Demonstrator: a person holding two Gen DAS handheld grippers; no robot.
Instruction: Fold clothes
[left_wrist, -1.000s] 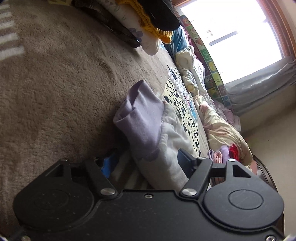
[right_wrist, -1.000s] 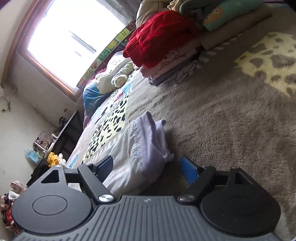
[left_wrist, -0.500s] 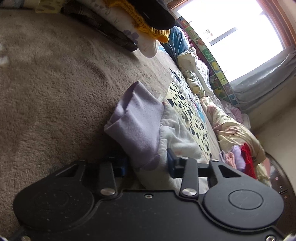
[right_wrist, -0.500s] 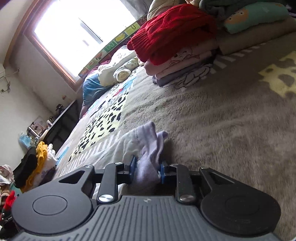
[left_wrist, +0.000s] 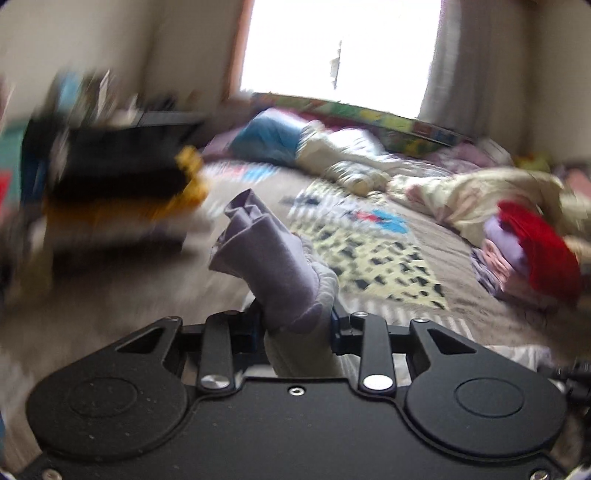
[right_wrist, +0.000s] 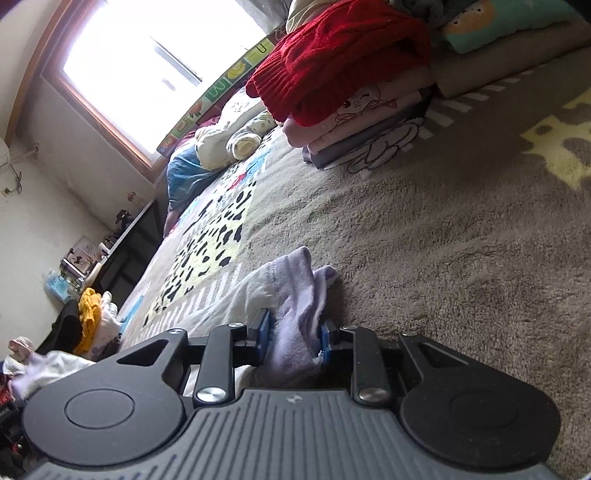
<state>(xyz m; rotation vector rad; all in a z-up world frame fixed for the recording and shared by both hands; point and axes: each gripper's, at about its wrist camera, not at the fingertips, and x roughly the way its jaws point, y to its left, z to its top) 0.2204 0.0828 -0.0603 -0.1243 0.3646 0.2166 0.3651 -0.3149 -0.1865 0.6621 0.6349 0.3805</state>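
Softly bunched, the lilac fleece garment (left_wrist: 269, 258) rises off the shaggy grey-brown blanket (right_wrist: 443, 229) – the left gripper (left_wrist: 295, 326) is closing on one wad, cloth between its blue pads. The right gripper (right_wrist: 293, 338) pinches another fold (right_wrist: 299, 295) down at the blanket.

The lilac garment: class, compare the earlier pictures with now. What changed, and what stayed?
Both grippers closed on the lilac garment. The left gripper, its jaws closing further, lifted its end off the blanket; the right gripper holds its end low. The red sweater stack stayed put.
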